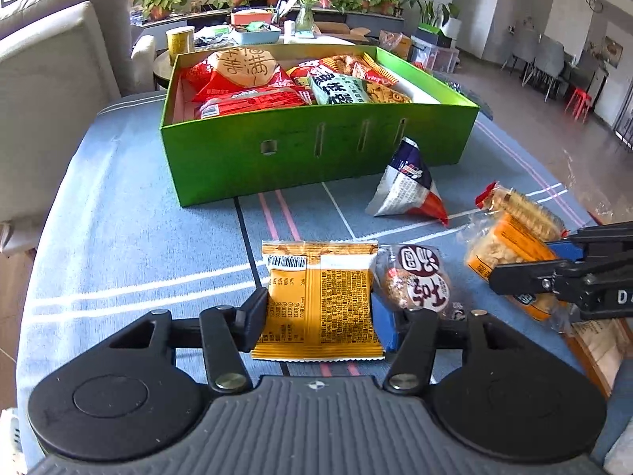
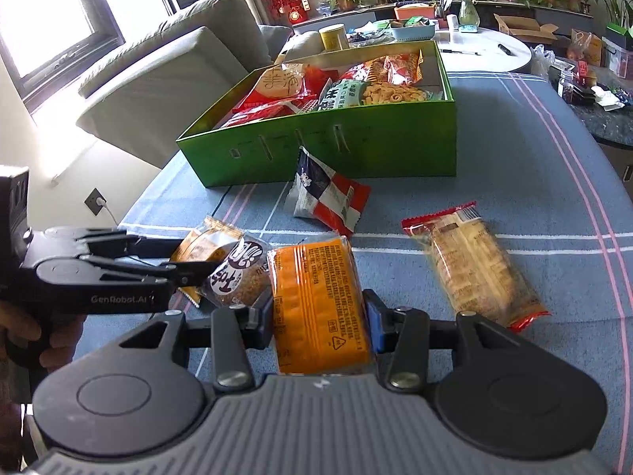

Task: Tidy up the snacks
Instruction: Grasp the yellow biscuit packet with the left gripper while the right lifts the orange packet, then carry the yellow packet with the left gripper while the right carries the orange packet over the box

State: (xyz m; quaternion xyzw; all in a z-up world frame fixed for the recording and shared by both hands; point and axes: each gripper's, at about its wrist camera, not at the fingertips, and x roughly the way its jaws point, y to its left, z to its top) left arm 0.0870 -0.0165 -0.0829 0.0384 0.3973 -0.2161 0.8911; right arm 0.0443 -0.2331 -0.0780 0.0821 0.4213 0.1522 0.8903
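Straddling the yellow snack packet (image 1: 318, 297) with your left hand-held gripper (image 1: 322, 316), you are sitting with both pads at its side edges; it looks like a pinch on the packet, though how firmly I cannot tell. The packet is lying flat on the bench (image 1: 130, 245), well in front of the green box (image 1: 316, 150). Your right hand-held gripper (image 2: 318, 322) is clamping the orange cracker pack (image 2: 320, 308) across its width, the pack sitting between the blue pads, also in front of the green box.

Judging by the look, both are going to handle light. The yellow packet is a soft, puffy pillow bag with slick film, so it is likely to crumple or slide if you are squeezing only the air pocket; taking it mid-body across the narrow width is looking right. The orange pack seems stiffer, a block of crackers inside, and brittle, so go gentle on pressure.

Waiting nearby, between the two packs, is the round cake in clear wrap (image 1: 415, 281), touching the yellow packet's edge. Nearer the green box, the blue-and-red pouch (image 2: 326, 198) is leaning by its front wall, and the long biscuit sleeve (image 2: 478, 265) is lying off to the right of that box's front. The box is already looking well filled.
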